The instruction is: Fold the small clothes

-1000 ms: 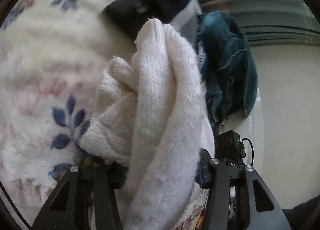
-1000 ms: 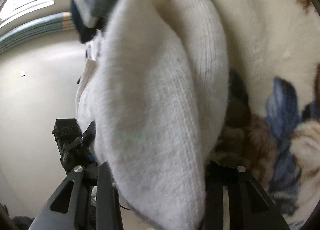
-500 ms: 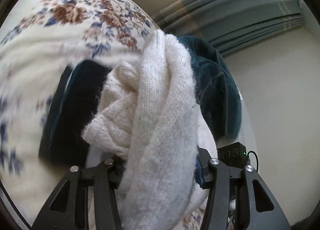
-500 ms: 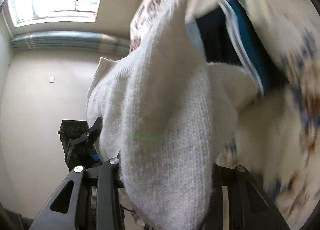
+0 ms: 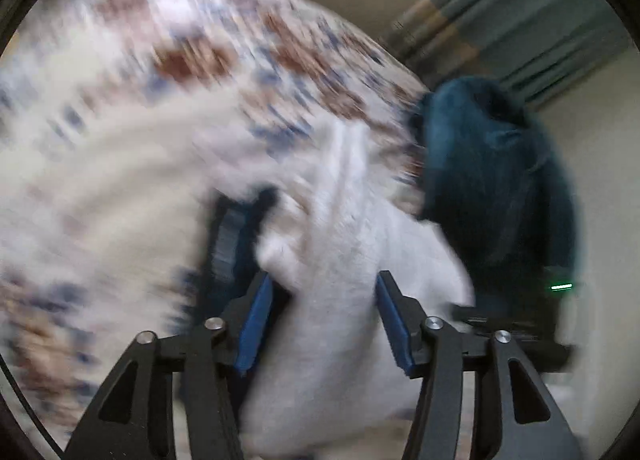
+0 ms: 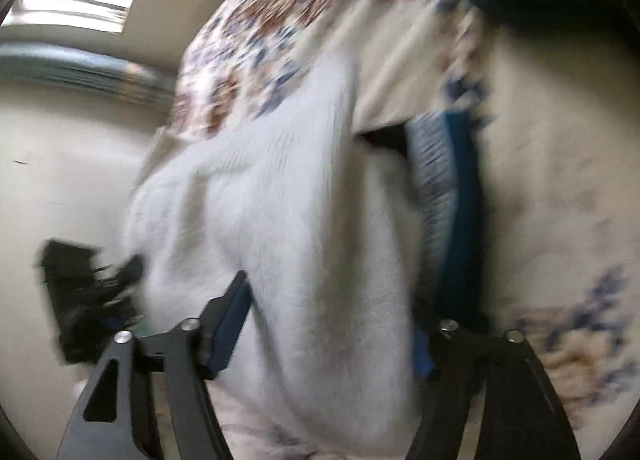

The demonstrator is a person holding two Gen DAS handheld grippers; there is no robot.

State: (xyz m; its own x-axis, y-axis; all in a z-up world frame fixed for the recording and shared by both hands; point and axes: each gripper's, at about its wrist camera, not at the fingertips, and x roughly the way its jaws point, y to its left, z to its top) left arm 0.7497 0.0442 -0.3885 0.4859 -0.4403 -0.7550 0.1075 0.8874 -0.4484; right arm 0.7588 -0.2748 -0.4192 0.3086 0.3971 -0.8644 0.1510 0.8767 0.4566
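A white knit garment runs between my two grippers over the floral blanket. My left gripper has its blue pads spread apart with the white knit passing loosely between them. In the right wrist view the same white knit fills the gap of my right gripper, whose blue pads also stand apart. A folded dark blue garment with a grey striped edge lies beside the knit, also seen in the right wrist view. Both views are motion-blurred.
A dark teal garment is heaped at the right of the blanket. Green curtains and a cream wall stand behind. The other gripper's black body shows at the left of the right wrist view. The floral blanket spreads on all sides.
Both grippers' jaws have spread wider; the blue pads now show beside the white knit. Both cameras have swung, and the knit sits lower over the folded dark blue garment.
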